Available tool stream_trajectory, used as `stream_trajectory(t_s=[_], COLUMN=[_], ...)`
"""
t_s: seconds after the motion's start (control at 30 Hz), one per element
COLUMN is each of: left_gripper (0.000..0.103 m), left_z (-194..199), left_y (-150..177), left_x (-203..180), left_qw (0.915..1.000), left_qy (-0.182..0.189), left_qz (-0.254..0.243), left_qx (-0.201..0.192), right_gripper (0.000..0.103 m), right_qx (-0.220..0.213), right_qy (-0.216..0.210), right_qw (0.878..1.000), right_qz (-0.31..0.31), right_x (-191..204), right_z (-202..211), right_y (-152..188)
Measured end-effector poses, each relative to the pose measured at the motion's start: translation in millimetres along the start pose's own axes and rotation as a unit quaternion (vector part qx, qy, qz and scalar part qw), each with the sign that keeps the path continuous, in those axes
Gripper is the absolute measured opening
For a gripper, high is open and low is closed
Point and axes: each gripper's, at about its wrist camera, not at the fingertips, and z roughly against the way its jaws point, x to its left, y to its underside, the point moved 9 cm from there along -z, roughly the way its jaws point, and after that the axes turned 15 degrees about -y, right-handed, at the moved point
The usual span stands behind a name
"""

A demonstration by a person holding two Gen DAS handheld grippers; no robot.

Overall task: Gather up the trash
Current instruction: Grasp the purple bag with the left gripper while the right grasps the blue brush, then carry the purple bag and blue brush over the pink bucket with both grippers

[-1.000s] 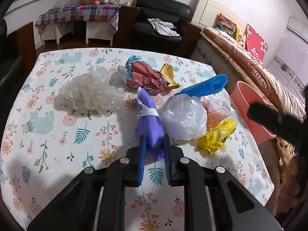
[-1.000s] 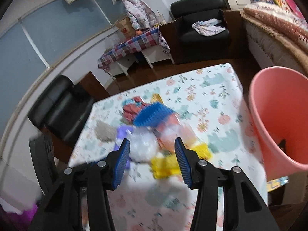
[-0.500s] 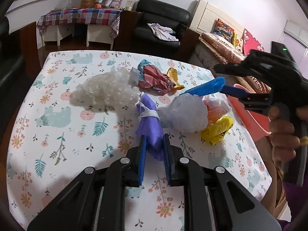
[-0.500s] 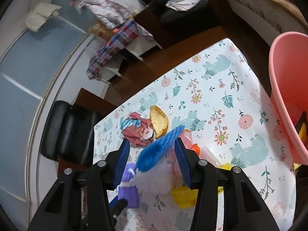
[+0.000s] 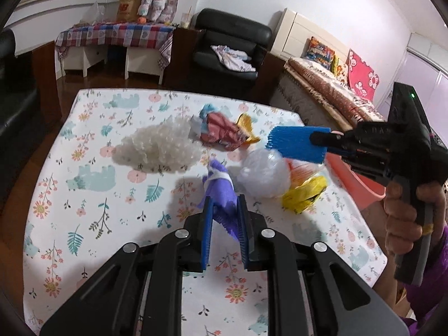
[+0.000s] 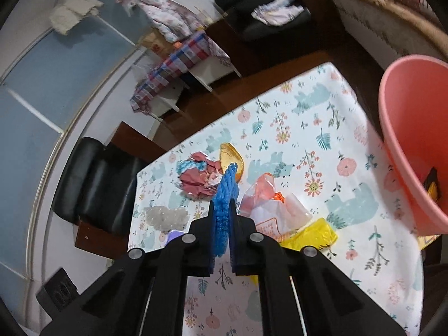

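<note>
No legible text — only blurs.

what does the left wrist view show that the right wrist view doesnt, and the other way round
Only the left wrist view: the left claw shut on the purple trash, the white bag, and the hand holding the right tool.

Only the right wrist view: the inside of the pink bin, with something yellow and black at its bottom.

Both: the right claw, its jaws closing on the blue mesh piece, plus the bubble wrap, red wrapper, yellow bag and floral table.
</note>
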Motion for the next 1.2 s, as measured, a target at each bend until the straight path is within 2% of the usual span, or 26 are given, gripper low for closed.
stream_trajectory(t_s=[0.23,0.43,0.5,0.77,0.83,0.9,1.03,1.1,1.2], left_gripper=[0.012,0.008,0.000,0.000,0.010,0.058,0.061,0.061,0.061], left_z=[22.5,41.3,45.5,56.0,55.6,49.5,32.2,15.7,-1.2], left_y=[-13.5,-23.4,-25.8,-38.0,-35.3,-23.9,3.7,23.4,45.0], left_x=[-18.0,-26.8,-29.3,-41.1,-40.8,-41.1,-34.8,-25.0,-15.3], left_qw=[0.9992,0.9976,0.9975,0.9956,0.9958,0.9965,0.9970,0.9962,0.9928], left_qy=[0.009,0.007,0.008,0.024,0.030,0.032,0.009,-0.018,-0.030], left_qz=[-0.018,-0.039,-0.040,-0.056,-0.060,-0.067,-0.076,-0.065,-0.034], left_qx=[-0.033,-0.056,-0.058,-0.071,-0.063,-0.037,0.010,0.055,0.111], right_gripper=[0.007,0.007,0.007,0.007,0.007,0.007,0.007,0.007,0.007], right_qx=[-0.034,-0.062,-0.071,-0.088,-0.090,-0.089,-0.088,-0.088,-0.086], right_qy=[-0.004,0.002,0.004,0.009,0.015,0.014,0.013,0.014,0.013], right_qw=[0.998,0.994,0.993,0.993,0.993,0.993,0.993,0.992,0.992], right_qz=[0.056,0.086,0.090,0.077,0.079,0.077,0.082,0.087,0.091], right_x=[23.8,28.9,26.9,10.7,6.3,3.4,1.7,2.6,3.6], right_z=[39.4,68.5,78.2,100.7,104.7,105.6,106.1,105.2,103.7], right_y=[-0.6,-3.0,-5.0,-6.3,-5.1,-3.6,-1.7,-0.5,1.7])
